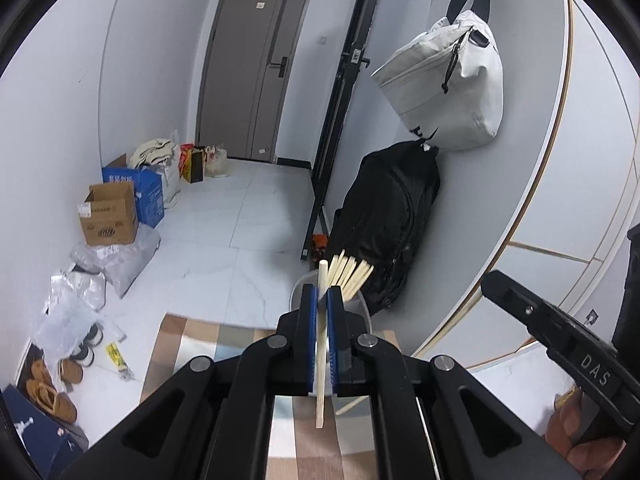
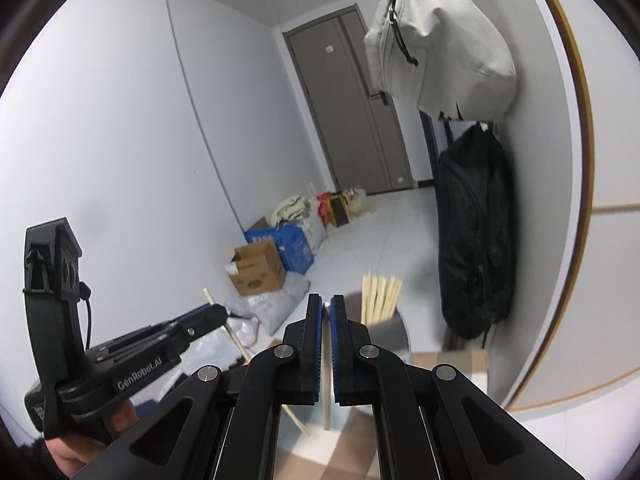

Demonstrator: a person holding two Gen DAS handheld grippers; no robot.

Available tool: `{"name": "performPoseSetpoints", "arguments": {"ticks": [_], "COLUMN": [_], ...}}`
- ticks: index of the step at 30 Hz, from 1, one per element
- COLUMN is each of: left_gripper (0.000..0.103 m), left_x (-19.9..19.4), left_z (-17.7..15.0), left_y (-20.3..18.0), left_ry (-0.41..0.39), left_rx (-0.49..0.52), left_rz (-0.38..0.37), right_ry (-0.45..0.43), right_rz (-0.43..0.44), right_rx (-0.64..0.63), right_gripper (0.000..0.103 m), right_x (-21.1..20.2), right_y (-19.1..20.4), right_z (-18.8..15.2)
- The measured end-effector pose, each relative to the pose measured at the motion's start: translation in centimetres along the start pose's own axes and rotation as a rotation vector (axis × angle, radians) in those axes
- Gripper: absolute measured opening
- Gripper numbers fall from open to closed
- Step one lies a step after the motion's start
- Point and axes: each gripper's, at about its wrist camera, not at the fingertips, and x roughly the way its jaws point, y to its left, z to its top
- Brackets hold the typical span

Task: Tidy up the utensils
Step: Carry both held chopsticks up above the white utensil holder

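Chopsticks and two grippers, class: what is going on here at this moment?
A person holds a gripper in each hand and is sorting chopsticks. The left gripper is shut on a single chopstick, held nearly upright. The right gripper is also shut on a chopstick that hangs below its pads. Just beyond both stands a grey holder on the striped cloth, already holding a bundle of chopsticks. Neither held stick is in the holder yet.
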Motion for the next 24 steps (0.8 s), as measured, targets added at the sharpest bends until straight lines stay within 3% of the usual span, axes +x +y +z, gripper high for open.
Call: {"name": "performPoseSetpoints", "arguments": {"ticks": [13,24], "left_gripper": [0.001,0.001], "left_x": [3.6,7.4], "left_z": [5.6,7.2], "left_y": [0.5,0.5], "left_ry": [0.001,0.024], "left_rx": [0.029,0.066], "left_rz": [-0.015,-0.014], "right_ry": [-0.027,0.013], "right_rz": [-0.002,-0.002], "right_rx": [-0.050,-0.085], "right_gripper": [0.003,0.003], "right_x": [5.4,10.0], "right_y": [0.1,-0.6], "right_z": [7.0,8.4]}}
